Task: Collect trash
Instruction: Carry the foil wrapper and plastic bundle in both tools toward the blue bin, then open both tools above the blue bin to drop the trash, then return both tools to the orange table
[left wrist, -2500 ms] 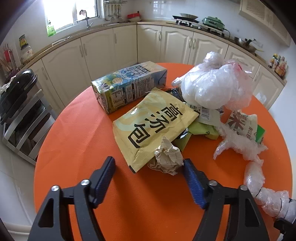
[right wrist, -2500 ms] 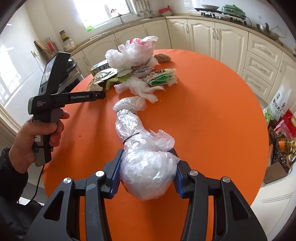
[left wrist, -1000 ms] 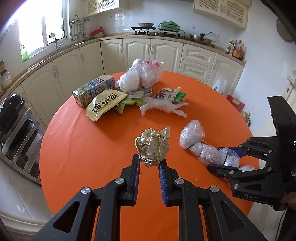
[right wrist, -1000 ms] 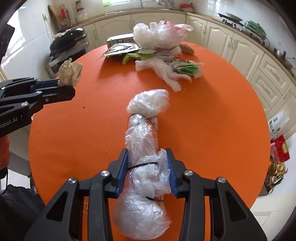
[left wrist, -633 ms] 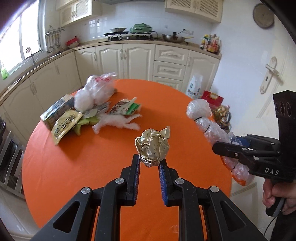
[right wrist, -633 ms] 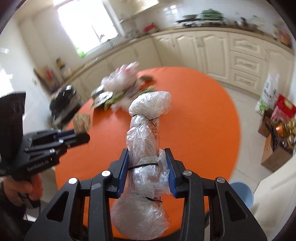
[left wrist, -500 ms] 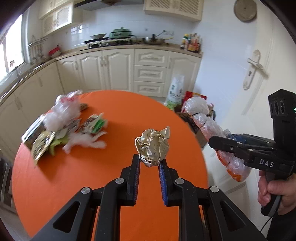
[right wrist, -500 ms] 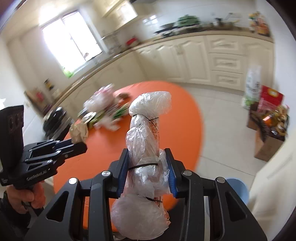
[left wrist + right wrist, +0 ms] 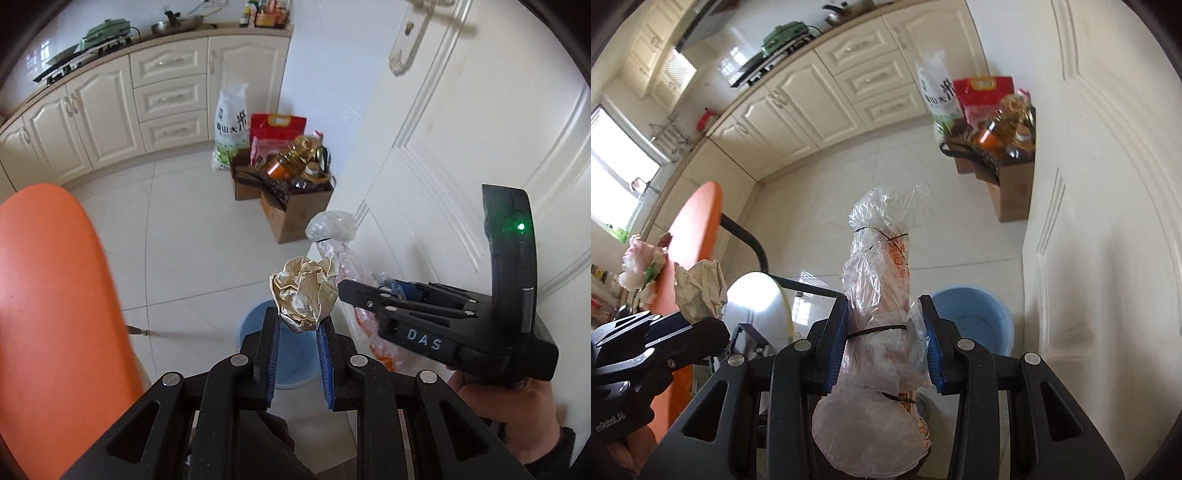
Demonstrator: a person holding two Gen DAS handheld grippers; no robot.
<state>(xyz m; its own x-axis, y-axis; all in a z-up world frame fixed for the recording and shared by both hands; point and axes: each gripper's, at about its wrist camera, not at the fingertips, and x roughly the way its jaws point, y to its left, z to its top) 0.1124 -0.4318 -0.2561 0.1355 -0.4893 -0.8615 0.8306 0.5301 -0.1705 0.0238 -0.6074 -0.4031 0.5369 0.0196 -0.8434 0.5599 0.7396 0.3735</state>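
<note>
My left gripper [image 9: 297, 328] is shut on a crumpled beige paper ball [image 9: 304, 291] and holds it in the air above a blue bucket [image 9: 291, 350] on the floor. The paper ball also shows in the right wrist view [image 9: 698, 291]. My right gripper [image 9: 886, 317] is shut on a long tied clear plastic bag bundle [image 9: 881, 295], held upright just left of the blue bucket [image 9: 971, 314]. The bundle [image 9: 332, 229] and the right gripper [image 9: 373, 290] appear in the left wrist view, to the right of the paper ball.
The orange round table [image 9: 51, 314] is at the left, with more trash on it [image 9: 642, 269]. A white door [image 9: 461, 147] is close on the right. Cardboard boxes with oil bottles and bags [image 9: 291, 173] stand on the tiled floor by the cream cabinets [image 9: 110, 107].
Both grippers have swung away from the table toward the floor by the door, still holding the paper ball and the plastic bundle. The blue bucket has come into view below them.
</note>
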